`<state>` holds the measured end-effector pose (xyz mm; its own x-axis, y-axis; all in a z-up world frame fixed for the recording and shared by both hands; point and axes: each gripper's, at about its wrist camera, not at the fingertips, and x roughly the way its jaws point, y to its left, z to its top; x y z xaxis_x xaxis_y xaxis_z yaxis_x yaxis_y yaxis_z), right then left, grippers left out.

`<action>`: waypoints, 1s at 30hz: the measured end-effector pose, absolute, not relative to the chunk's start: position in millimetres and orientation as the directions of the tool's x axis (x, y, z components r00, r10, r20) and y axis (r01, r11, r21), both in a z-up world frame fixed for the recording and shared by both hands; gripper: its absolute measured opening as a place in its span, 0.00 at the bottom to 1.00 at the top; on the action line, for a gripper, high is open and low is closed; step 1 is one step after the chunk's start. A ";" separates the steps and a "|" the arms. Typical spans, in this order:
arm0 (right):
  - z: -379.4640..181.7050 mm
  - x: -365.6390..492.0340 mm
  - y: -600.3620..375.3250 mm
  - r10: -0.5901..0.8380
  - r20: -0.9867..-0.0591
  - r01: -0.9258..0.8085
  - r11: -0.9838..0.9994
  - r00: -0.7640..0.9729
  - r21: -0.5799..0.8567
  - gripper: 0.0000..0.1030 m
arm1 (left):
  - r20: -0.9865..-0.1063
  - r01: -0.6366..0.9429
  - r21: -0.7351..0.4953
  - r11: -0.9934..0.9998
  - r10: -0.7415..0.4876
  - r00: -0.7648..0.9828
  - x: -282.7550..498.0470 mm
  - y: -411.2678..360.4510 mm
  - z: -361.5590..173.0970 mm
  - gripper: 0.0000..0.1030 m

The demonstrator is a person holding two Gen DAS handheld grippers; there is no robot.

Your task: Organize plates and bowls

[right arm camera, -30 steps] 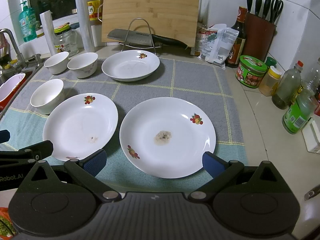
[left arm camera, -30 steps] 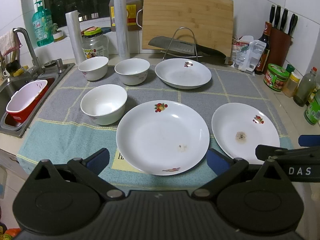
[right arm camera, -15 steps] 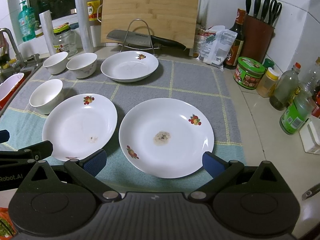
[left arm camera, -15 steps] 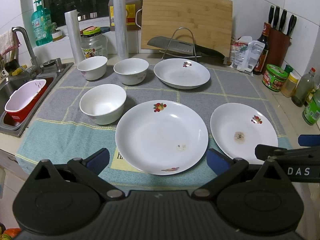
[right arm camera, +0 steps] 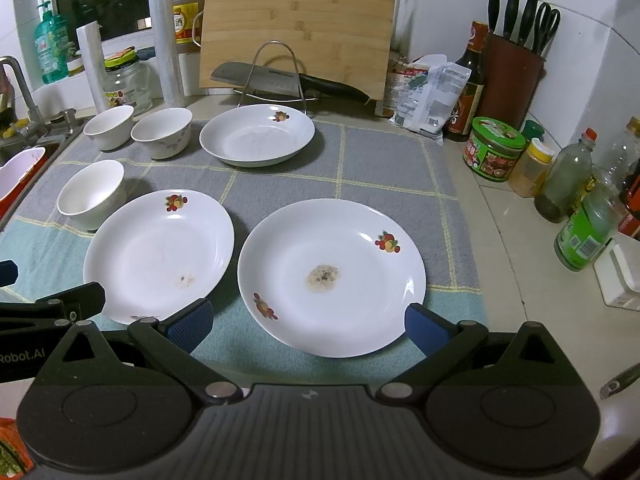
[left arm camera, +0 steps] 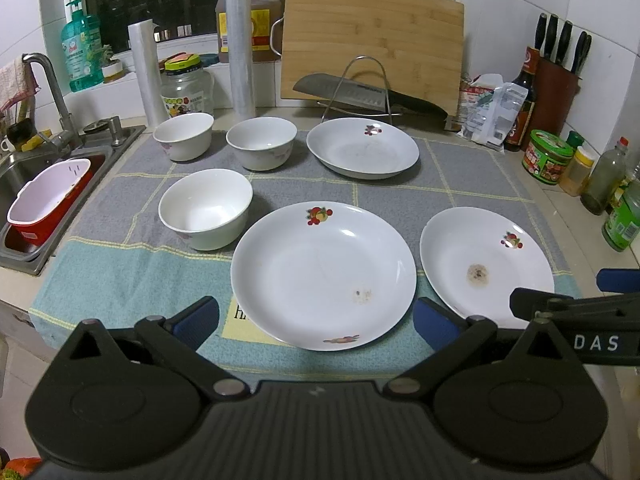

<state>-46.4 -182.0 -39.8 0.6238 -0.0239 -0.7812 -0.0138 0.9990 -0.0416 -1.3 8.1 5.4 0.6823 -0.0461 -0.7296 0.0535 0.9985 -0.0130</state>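
Directly ahead of the right gripper (right arm camera: 306, 326), 1 stained plate (right arm camera: 332, 276) is lying flat on the desk, bracketed by wide-spread jaws. Beside it, the left gripper (left arm camera: 316, 322), equally wide, is facing another plate (left arm camera: 324, 274); 3 bowls are sitting beyond.

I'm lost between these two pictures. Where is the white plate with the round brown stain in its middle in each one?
Left wrist view: the white plate with the brown stain lies at lower right, beside the larger-looking plate.
Right wrist view: the same plate lies at lower centre, between the open blue fingertips.
Shared landmark: the upright wooden cutting board behind the mat.
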 end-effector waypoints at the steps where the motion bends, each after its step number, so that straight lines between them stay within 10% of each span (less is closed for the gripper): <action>1: -39.7 -46.6 -181.6 -0.026 -0.781 -0.013 0.999 0.624 -0.043 1.00 | -0.729 0.055 -0.014 0.998 -0.048 0.683 -1.4 8.7 5.4 0.99; 30: -32.4 -55.5 -161.2 -0.092 -0.741 0.037 0.995 0.666 -0.090 1.00 | -0.703 0.155 -0.043 0.987 -0.140 0.697 3.0 30.6 4.2 0.99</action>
<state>-55.5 -161.2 -32.4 0.6656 -0.0916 -0.7407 0.0371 0.9953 -0.0897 3.0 30.6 4.2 0.6970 -0.1397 -0.7033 0.1549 0.9870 -0.0425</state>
